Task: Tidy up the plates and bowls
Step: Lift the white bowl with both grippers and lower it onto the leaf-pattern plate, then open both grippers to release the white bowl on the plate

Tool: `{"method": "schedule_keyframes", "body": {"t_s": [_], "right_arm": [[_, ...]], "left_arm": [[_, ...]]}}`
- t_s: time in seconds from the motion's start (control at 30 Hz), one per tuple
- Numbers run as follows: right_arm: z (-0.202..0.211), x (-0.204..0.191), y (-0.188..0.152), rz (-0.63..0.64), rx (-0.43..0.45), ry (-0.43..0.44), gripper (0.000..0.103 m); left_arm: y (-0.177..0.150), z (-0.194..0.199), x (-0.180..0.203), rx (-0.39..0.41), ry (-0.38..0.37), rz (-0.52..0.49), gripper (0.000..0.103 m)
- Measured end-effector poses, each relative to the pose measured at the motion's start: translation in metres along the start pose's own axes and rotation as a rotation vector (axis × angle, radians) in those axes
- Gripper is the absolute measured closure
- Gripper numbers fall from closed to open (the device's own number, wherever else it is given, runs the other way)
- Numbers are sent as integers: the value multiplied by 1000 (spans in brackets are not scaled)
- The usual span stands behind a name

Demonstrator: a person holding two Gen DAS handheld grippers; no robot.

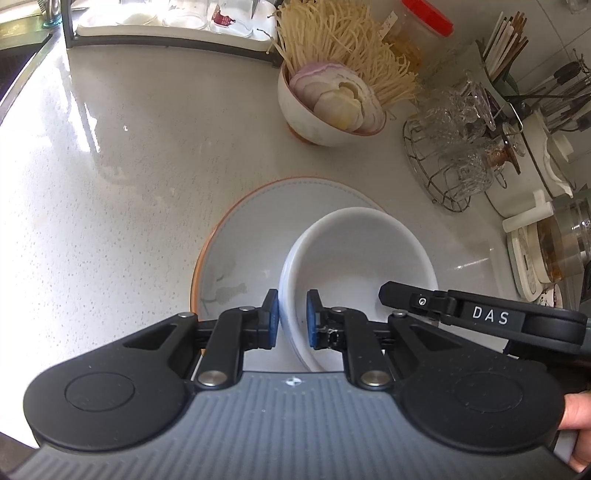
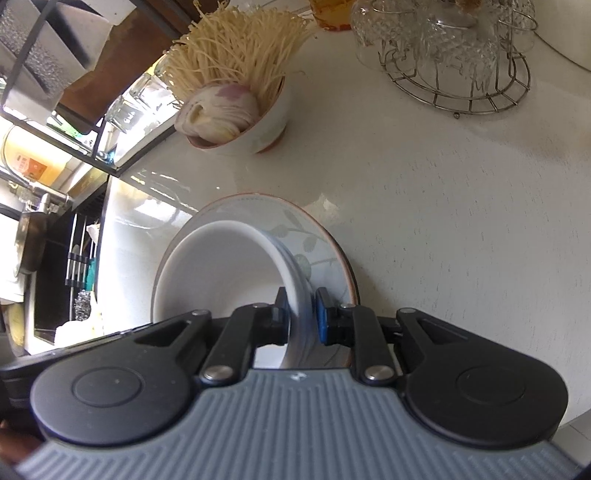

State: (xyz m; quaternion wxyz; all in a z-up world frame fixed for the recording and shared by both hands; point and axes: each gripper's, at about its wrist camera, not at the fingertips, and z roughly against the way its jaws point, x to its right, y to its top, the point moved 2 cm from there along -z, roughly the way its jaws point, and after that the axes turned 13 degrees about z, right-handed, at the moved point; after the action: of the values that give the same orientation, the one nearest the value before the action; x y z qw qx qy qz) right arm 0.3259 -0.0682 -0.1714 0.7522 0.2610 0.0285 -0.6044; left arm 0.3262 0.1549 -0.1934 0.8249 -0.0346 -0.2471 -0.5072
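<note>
An empty white bowl (image 1: 354, 266) sits on a white plate (image 1: 243, 236) with an orange rim and a leaf pattern, on the pale counter. My left gripper (image 1: 292, 317) is shut on the bowl's left rim, one pad outside and one inside. My right gripper (image 2: 301, 314) is shut on the bowl's (image 2: 221, 280) right rim, above the plate (image 2: 314, 236). The right gripper's arm also shows at the right of the left wrist view (image 1: 480, 314). A second bowl (image 1: 325, 107) holds sliced onion and enoki mushrooms further back.
A wire rack of glass cups (image 1: 454, 147) stands at the right, with utensil holders (image 1: 517, 74) and jars behind. A dish rack (image 1: 166, 26) runs along the back. The sink (image 2: 55, 277) lies beyond the counter's left edge.
</note>
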Motion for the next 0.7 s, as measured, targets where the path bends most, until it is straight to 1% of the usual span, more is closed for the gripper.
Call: {"method": "schedule_keyframes", "body": {"t_s": [0.1, 0.13, 0.17, 0.2, 0.23, 0.27, 0.43, 0.5, 0.57, 0.63, 0.7], "right_arm": [[2, 3, 2, -17, 3, 0, 84], [4, 3, 3, -21, 6, -2, 82], [6, 4, 3, -24, 14, -5, 72], [11, 4, 2, -30, 33, 0, 60], [15, 3, 1, -37, 51, 4, 57], [19, 2, 0, -36, 63, -9, 55], [38, -8, -13, -56, 119, -72, 55], [46, -10, -19, -72, 142, -90, 55], [54, -13, -26, -86, 174, -104, 55], [63, -17, -32, -91, 201, -119, 55], [75, -20, -37, -96, 231, -130, 55]], "left_arm": [[1, 3, 1, 3, 0, -5, 87], [2, 4, 1, 3, 0, -8, 86], [2, 6, 2, 3, 0, -9, 75], [2, 9, 2, 7, -11, -15, 61], [1, 13, 2, 14, -18, -22, 56], [1, 16, 3, 22, -23, -33, 54], [2, 34, 9, 25, -50, -94, 54], [1, 45, 14, 47, -47, -136, 54], [-1, 56, 19, 59, -64, -176, 54], [-4, 68, 22, 80, -64, -195, 54], [-9, 79, 25, 90, -83, -213, 54]]}}
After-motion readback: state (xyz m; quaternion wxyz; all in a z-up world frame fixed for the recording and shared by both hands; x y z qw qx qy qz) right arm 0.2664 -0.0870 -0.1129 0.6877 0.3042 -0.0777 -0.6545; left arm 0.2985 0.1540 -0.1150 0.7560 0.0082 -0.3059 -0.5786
